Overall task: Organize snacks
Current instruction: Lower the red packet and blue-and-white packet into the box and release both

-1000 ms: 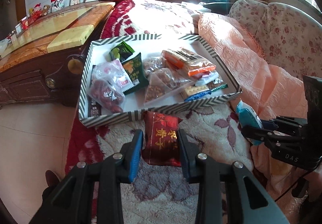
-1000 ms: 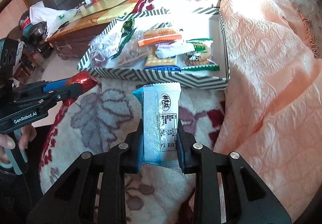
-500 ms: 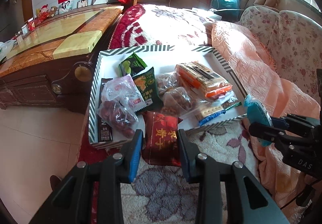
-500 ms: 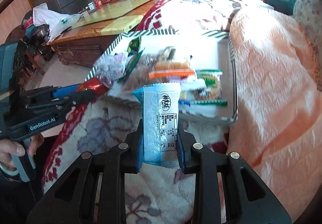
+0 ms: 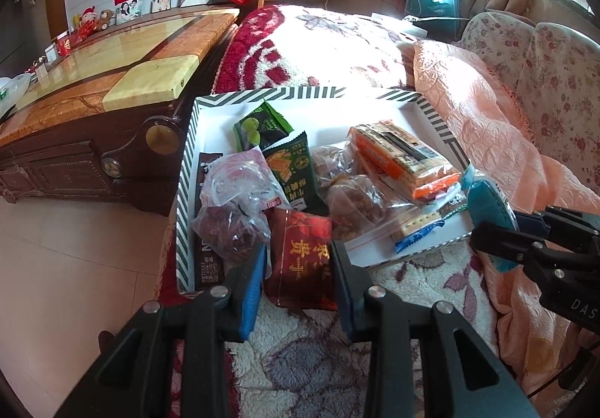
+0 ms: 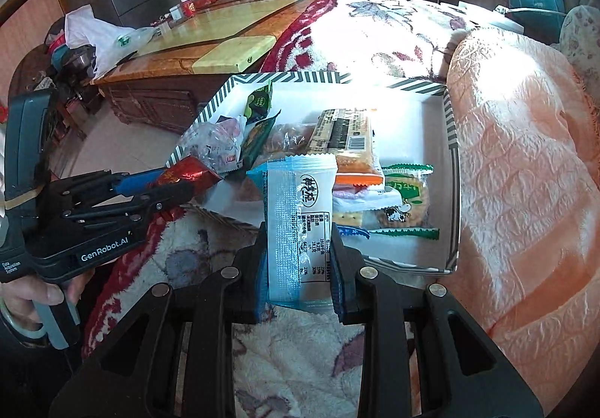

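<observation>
The left gripper [image 5: 296, 264] is clamping a red snack packet [image 5: 302, 260], and the right gripper [image 6: 298, 256] is pinching a blue-white wafer packet [image 6: 300, 219], both over the near edge of the striped box [image 6: 452, 140]. Next, I think, each one needs lowering inside the box before the jaws are opening.

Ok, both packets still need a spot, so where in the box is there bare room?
The striped box has bare white floor along its right wall and far end, beside the orange cracker pack. A thin strip lies past the green-edged biscuit packet. The left half, around the pink bag, is piled full.

Snack packets [image 5: 403, 159] heaped in a tray [image 5: 184, 193] on a blanket [image 5: 337, 54], cabinet [image 5: 86, 140] to its left
</observation>
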Demonstrator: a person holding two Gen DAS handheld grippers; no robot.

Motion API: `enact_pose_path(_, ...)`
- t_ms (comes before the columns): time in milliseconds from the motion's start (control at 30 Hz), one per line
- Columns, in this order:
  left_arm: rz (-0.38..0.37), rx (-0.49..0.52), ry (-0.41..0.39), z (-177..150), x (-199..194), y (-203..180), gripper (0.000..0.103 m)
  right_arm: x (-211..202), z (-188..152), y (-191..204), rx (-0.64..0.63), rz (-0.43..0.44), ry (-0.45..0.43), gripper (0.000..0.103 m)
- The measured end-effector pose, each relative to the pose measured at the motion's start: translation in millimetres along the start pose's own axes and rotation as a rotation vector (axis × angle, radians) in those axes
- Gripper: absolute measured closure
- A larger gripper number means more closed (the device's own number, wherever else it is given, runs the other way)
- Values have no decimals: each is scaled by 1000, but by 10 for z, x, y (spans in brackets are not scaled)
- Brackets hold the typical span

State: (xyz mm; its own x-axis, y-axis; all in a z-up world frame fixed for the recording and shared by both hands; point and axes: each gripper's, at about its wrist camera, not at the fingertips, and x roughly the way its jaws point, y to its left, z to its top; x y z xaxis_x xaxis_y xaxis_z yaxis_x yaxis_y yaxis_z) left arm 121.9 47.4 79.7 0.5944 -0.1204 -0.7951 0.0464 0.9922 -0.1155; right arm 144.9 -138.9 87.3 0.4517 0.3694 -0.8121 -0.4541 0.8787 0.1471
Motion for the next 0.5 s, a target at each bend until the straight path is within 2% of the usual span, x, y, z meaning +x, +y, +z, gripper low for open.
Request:
enact_pose_path(367, 27, 5, 4, 168, 205, 21, 67, 252, 283, 40, -8, 31, 10, 77)
enact_pose_path(500, 35, -5, 6, 260, 303, 36, 67, 413, 458, 67, -29, 5, 15, 77)
